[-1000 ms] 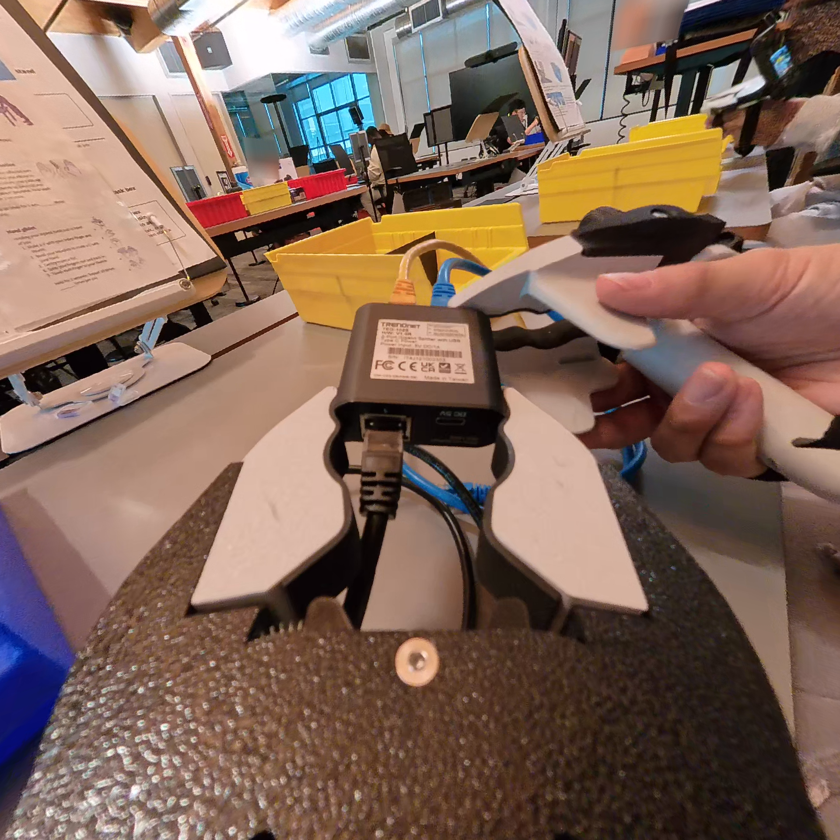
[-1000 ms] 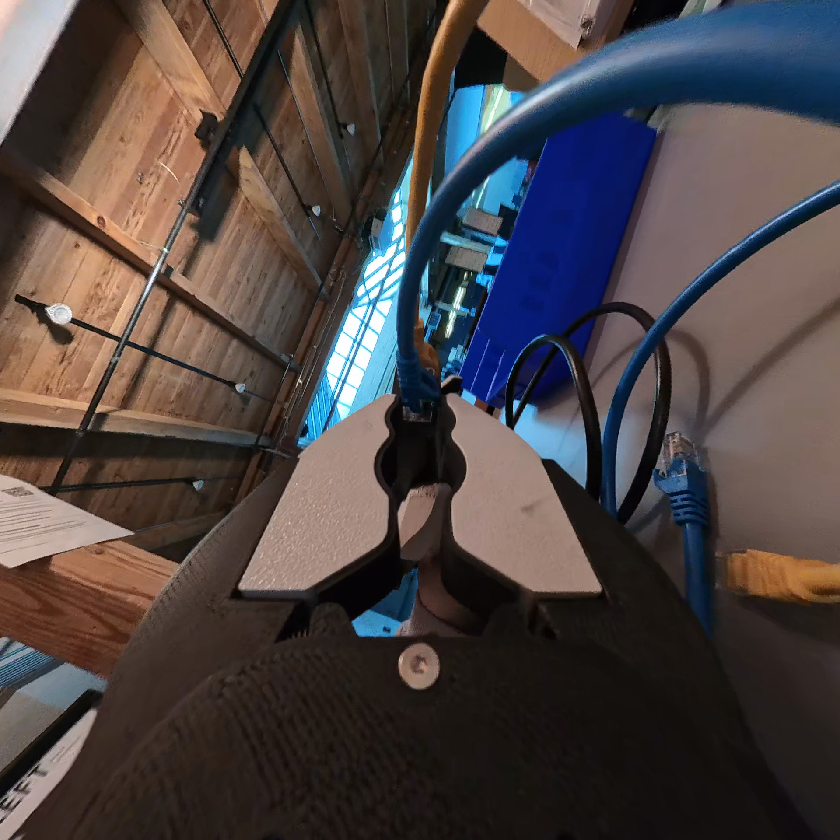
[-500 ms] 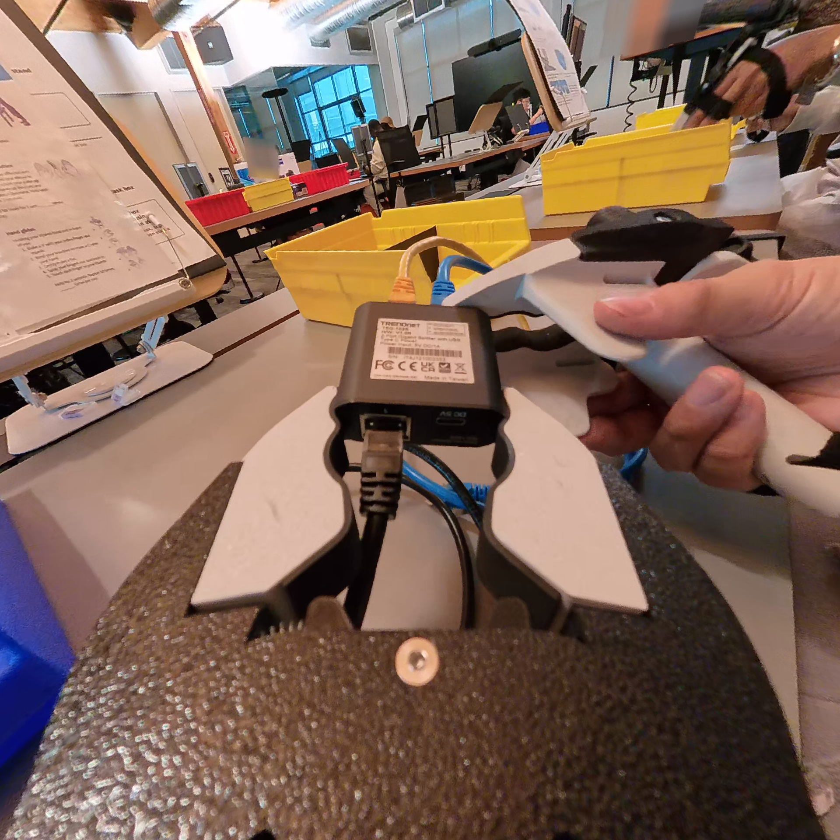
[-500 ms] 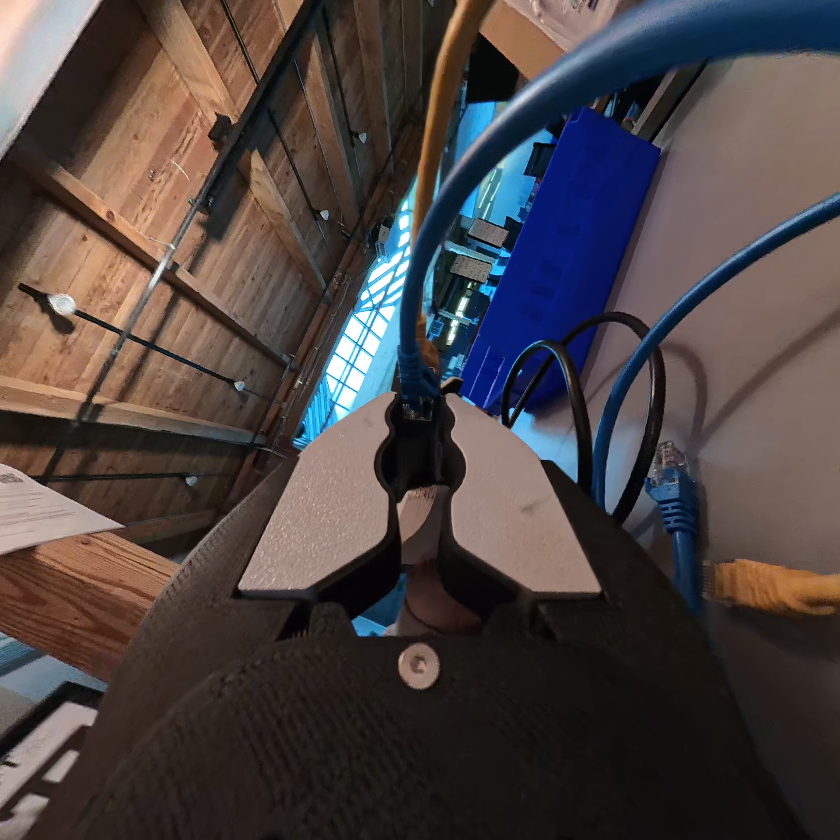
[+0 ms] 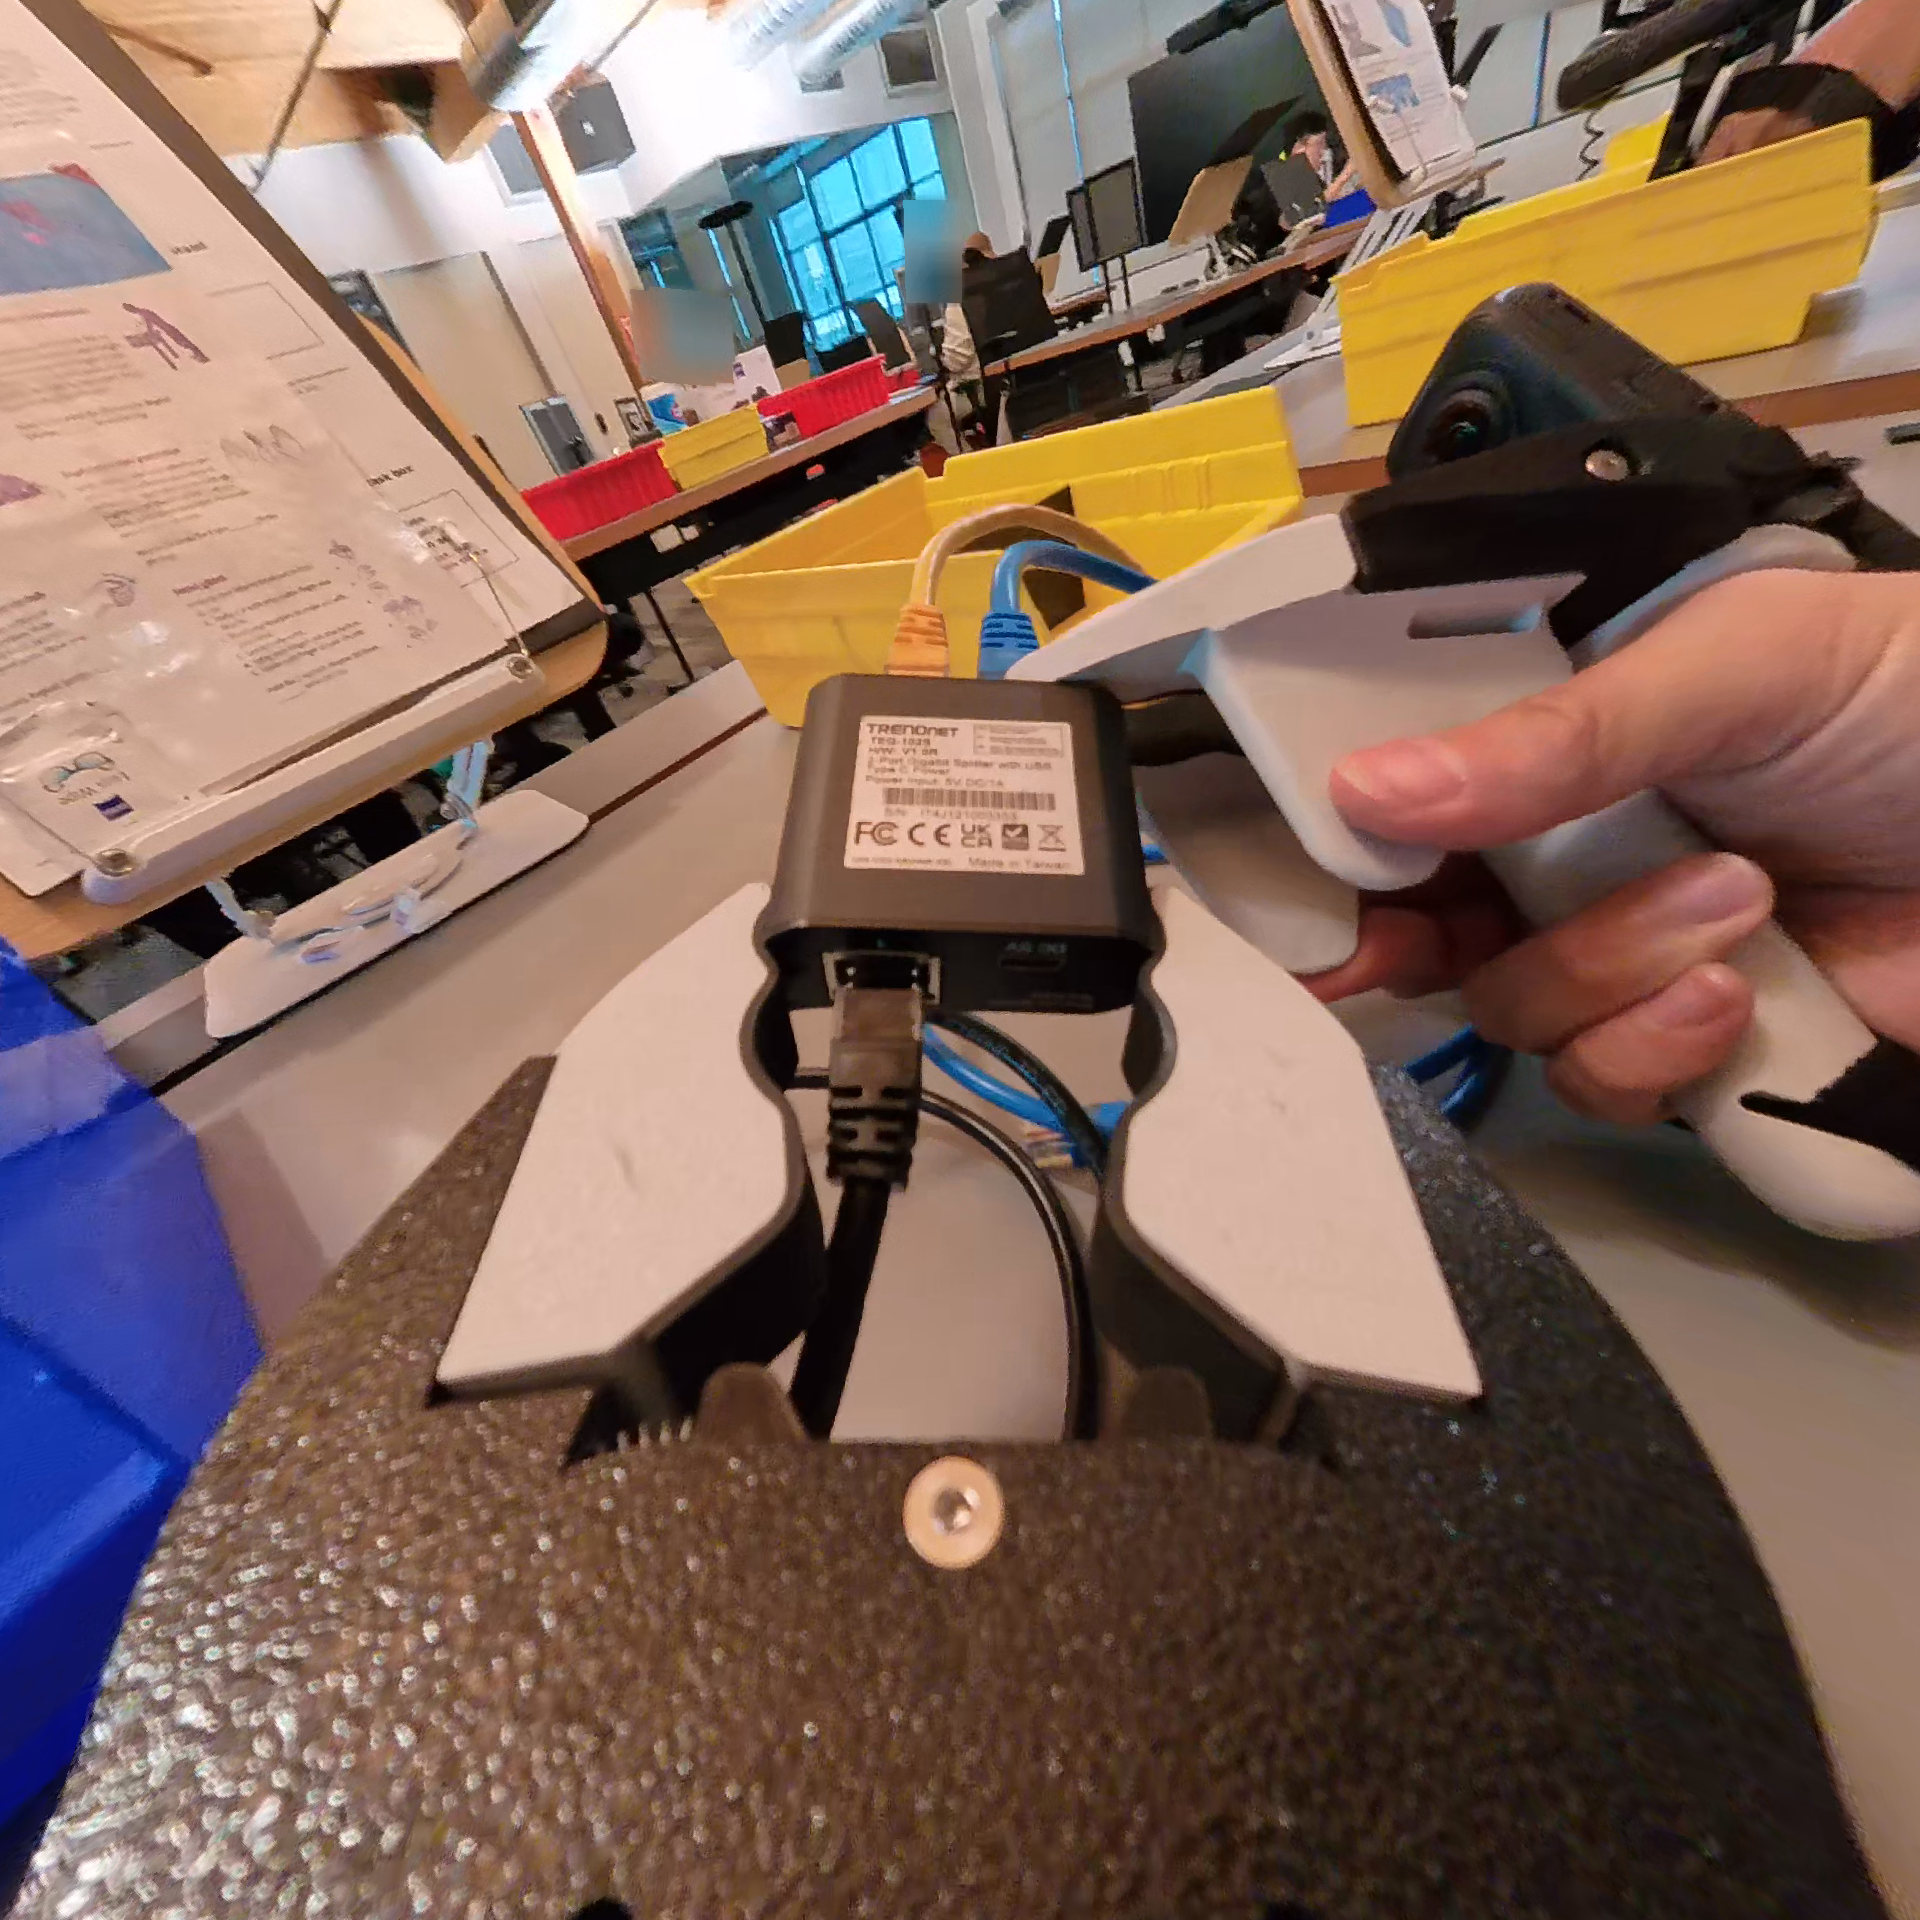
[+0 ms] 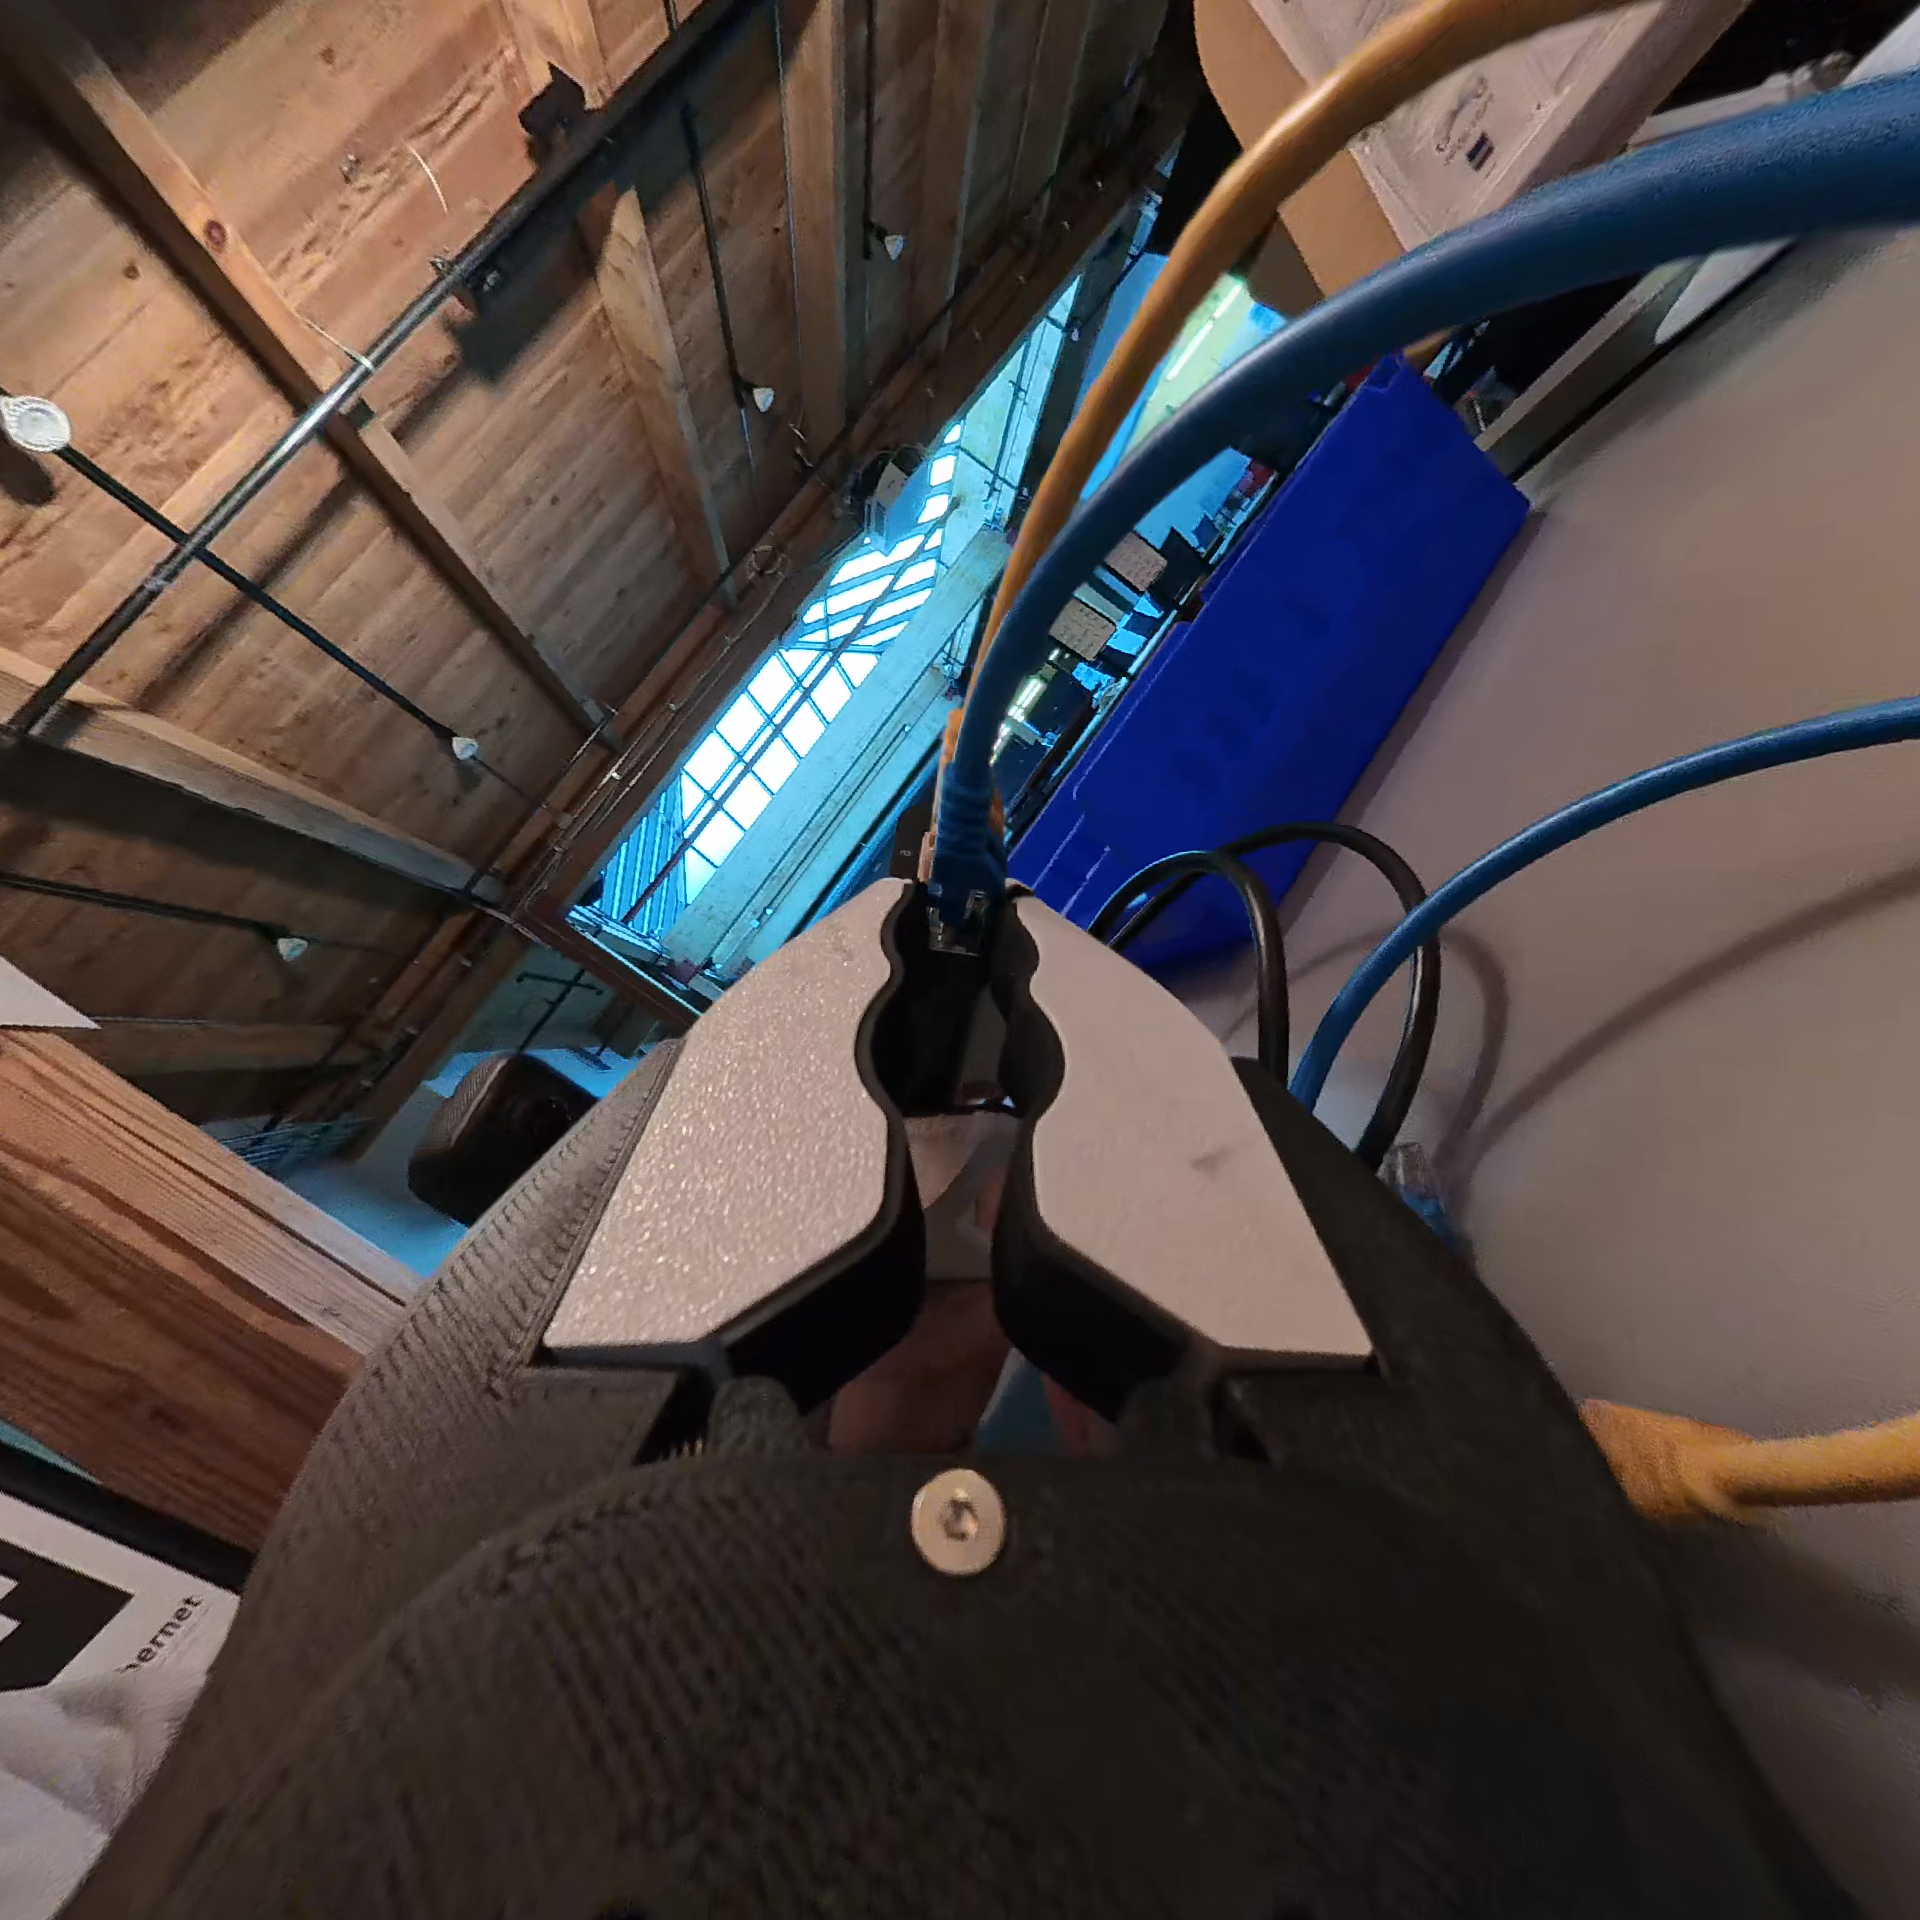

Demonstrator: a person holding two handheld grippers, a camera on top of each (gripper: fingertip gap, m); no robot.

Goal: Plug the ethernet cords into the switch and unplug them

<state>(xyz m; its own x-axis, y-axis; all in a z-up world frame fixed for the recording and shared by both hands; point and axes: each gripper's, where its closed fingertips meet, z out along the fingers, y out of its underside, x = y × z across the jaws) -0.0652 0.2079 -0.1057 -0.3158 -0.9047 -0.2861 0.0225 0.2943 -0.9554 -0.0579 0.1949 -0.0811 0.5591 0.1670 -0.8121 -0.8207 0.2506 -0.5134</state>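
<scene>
Fingers of the left gripper are clamping the near end of the black switch from both sides, holding it above the grey table with its white label facing up. A black cord is sitting plugged into the port on the near face, its cable running back between the fingers. At the far end of the switch, an orange cord and a blue cord are standing plugged in side by side, both arching up and over toward the right.

The right gripper is reaching in at that far end, gripped by a person's hand. Its jaws are drawn nearly together around the blue cord's plug, pinching it where it is entering the dark body of the switch; the orange cord is rising just behind it. The free ends of a blue cable and an orange plug are lying on the table to the right, beside a loop of the black cable.

A yellow bin is standing behind the switch, a blue bin at the left edge, and a tilted instruction board on a stand is leaning at the left.
</scene>
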